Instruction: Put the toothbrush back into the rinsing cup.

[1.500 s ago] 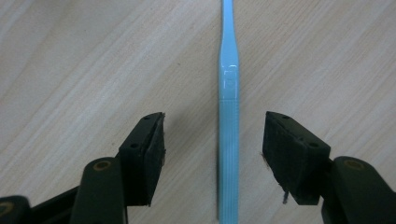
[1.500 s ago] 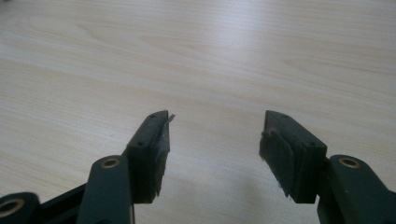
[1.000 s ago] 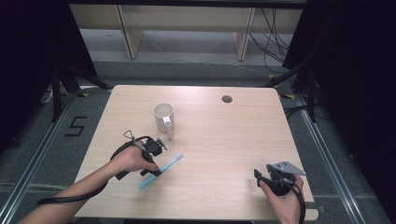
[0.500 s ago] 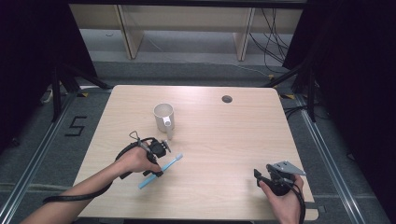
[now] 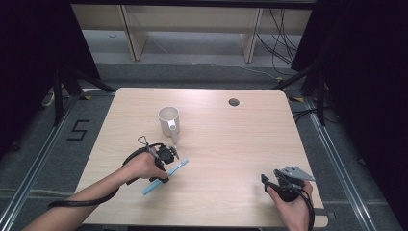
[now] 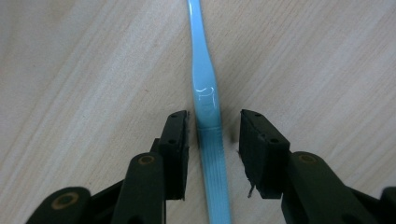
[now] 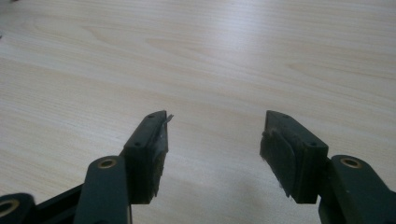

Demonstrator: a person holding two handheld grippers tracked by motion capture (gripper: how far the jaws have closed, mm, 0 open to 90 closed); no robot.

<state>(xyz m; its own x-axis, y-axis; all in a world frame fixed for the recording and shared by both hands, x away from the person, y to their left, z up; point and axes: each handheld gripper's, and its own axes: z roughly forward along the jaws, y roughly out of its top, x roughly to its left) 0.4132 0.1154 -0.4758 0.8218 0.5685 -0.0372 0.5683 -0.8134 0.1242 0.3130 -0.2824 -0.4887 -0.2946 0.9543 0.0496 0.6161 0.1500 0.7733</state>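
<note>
A light blue toothbrush (image 5: pixel 166 177) lies flat on the wooden table (image 5: pixel 226 139), slanting from front left to back right. My left gripper (image 5: pixel 169 162) is lowered over its middle. In the left gripper view the toothbrush handle (image 6: pixel 205 93) runs between the jaws of the left gripper (image 6: pixel 212 119), with a thin gap on each side, so the gripper is open. My right gripper (image 5: pixel 266 180) is held near the table's front right corner, away from the toothbrush. In its own view the right gripper (image 7: pixel 215 119) stands wide open over bare wood.
A cream mug (image 5: pixel 168 118) with its handle toward me stands just behind the left gripper. A small round cable hole (image 5: pixel 234 102) sits at the back of the table. Dark floor and shelving lie beyond the table's edges.
My left gripper has shifted a little to the right and down onto the toothbrush, so its jaws now straddle the handle. The right gripper has stayed in place.
</note>
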